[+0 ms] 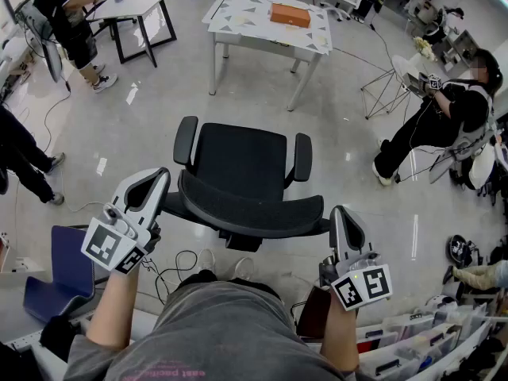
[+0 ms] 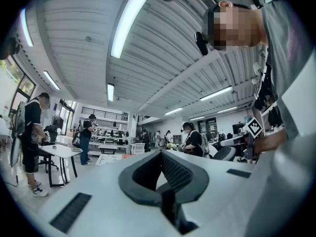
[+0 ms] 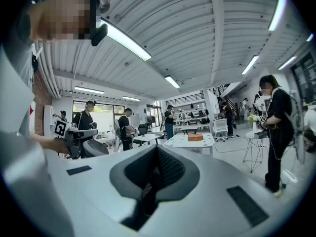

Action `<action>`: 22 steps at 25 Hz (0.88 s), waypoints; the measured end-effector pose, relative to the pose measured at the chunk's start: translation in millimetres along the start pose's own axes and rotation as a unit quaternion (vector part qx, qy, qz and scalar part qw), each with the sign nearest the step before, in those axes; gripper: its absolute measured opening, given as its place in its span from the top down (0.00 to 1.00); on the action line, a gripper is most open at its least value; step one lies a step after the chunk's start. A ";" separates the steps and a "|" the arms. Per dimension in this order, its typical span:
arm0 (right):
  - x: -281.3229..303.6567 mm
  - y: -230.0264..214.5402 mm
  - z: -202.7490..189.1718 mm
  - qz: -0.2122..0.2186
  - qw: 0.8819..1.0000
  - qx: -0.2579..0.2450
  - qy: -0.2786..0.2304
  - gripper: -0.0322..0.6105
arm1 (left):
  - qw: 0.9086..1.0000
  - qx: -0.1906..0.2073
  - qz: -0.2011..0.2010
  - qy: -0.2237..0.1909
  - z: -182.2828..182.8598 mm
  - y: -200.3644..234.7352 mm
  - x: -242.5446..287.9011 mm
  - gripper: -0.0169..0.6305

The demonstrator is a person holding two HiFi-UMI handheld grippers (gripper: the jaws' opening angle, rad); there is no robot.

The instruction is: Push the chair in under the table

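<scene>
In front of the person, well short of the white table, stands the black office chair, its backrest turned toward them. The left gripper and right gripper sit just beside the backrest's two ends, each with its jaws pressed together on nothing. Whether they touch the chair can't be made out. The chair looks hefty, yet it should glide on that glossy floor, and the seat may well swivel. The mesh will give, so the stiff top rim is the spot, pushed evenly at both ends.
</scene>
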State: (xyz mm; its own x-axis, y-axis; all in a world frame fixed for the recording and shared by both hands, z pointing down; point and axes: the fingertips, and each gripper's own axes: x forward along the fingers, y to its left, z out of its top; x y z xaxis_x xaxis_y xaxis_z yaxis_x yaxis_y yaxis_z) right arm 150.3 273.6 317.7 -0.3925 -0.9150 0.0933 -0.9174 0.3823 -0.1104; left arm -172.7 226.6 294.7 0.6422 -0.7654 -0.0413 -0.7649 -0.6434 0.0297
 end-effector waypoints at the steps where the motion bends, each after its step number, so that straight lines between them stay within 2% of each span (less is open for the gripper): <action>1: 0.3 -0.3 0.1 0.000 1.000 0.000 0.000 0.95 | 1.000 0.000 0.001 0.000 0.0 0.4 -0.1 0.97; 22: 7.6 1.4 -3.9 -0.004 1.000 0.004 0.000 0.95 | 1.000 -0.008 0.005 0.006 -10.9 2.8 -1.0 0.97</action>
State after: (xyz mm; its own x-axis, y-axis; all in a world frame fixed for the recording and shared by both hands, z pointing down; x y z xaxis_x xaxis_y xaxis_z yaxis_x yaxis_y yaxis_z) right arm 145.9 267.7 322.1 -0.3848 -0.9181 0.0950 -0.9201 0.3734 -0.1182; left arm -174.9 225.4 305.7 0.6356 -0.7715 -0.0294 -0.7701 -0.6362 0.0459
